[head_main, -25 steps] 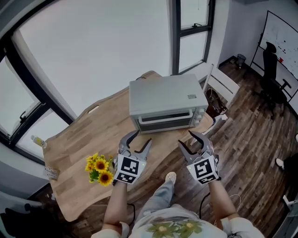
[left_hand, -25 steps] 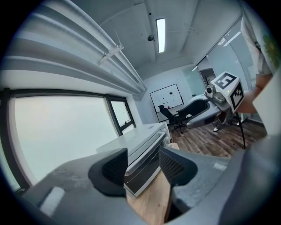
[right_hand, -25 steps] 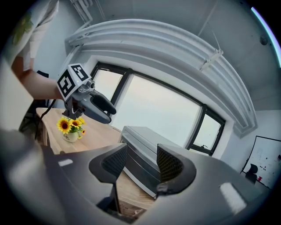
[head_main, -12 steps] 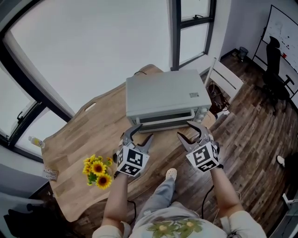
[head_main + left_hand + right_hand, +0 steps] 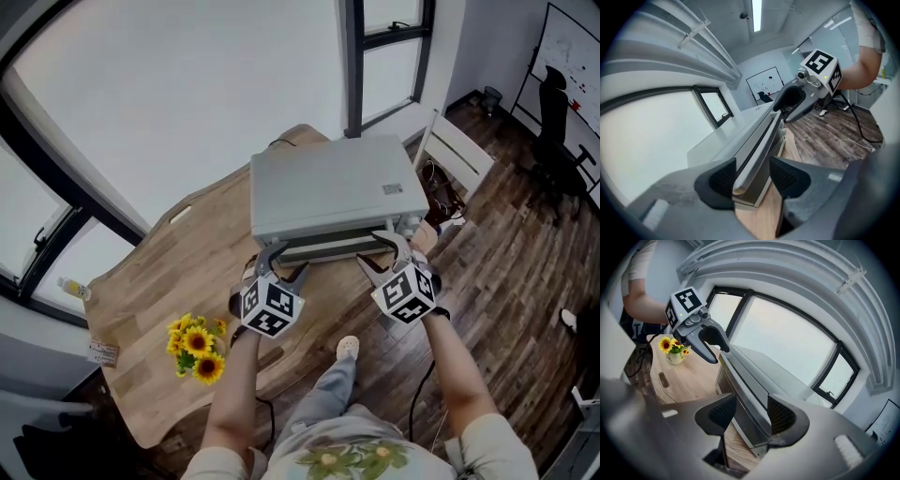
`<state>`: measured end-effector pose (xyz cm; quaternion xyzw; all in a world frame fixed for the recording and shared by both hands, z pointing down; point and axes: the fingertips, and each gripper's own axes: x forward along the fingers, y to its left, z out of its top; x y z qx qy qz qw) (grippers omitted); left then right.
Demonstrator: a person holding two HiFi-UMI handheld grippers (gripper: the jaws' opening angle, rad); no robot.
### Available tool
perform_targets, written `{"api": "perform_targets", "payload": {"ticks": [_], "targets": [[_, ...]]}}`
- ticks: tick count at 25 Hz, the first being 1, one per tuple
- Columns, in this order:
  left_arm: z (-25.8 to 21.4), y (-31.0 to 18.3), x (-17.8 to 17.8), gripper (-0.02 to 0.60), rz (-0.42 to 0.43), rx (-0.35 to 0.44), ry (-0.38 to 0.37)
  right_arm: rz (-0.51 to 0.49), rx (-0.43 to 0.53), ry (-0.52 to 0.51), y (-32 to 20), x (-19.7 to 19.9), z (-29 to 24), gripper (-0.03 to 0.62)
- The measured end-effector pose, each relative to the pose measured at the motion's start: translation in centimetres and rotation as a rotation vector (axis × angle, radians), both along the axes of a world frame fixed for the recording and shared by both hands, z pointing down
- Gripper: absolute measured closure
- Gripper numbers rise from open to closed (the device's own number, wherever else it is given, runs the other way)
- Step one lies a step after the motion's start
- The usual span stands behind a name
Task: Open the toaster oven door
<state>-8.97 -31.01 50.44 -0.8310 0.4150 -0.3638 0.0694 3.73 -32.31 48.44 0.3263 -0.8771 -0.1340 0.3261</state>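
A grey toaster oven (image 5: 328, 192) stands on the wooden table (image 5: 187, 253) with its door shut. My left gripper (image 5: 279, 264) is at the left end of the door handle and my right gripper (image 5: 387, 251) at the right end. In the left gripper view the handle bar (image 5: 759, 140) runs between the open jaws of the left gripper (image 5: 752, 176), close to the left pad (image 5: 723, 180). Likewise, in the right gripper view, the handle (image 5: 747, 387) passes between the spread jaws of the right gripper (image 5: 751, 412). Each gripper shows in the other's view: the right gripper (image 5: 797, 101) and the left gripper (image 5: 710, 341).
A pot of sunflowers (image 5: 197, 345) sits on the table to the near left. A white chair (image 5: 455, 155) stands behind the oven's right side. The table's near edge lies just under my arms, with a shoe (image 5: 345, 352) on the dark wood floor below.
Both grippers have moved forward from over the table's near edge up to the oven's front, and the door handle now lies between each pair of jaws.
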Motion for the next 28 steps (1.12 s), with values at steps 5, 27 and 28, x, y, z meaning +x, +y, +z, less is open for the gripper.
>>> {"api": "perform_targets", "payload": {"ticks": [5, 27, 28], "targets": [[1.6, -0.8, 0.0, 0.360, 0.016, -0.040, -0.050, -0.008, 0.011, 0.112, -1.2, 0.0, 1.5, 0.396], [2.1, 0.7, -0.1, 0.407, -0.057, 0.012, 0.045, 0.079, 0.127, 0.227, 0.1, 0.9, 3.5, 0.434], [2.2, 1.0, -0.1, 0.407, -0.058, 0.012, 0.050, 0.083, 0.126, 0.226, 0.3, 0.9, 3.6, 0.434]]}}
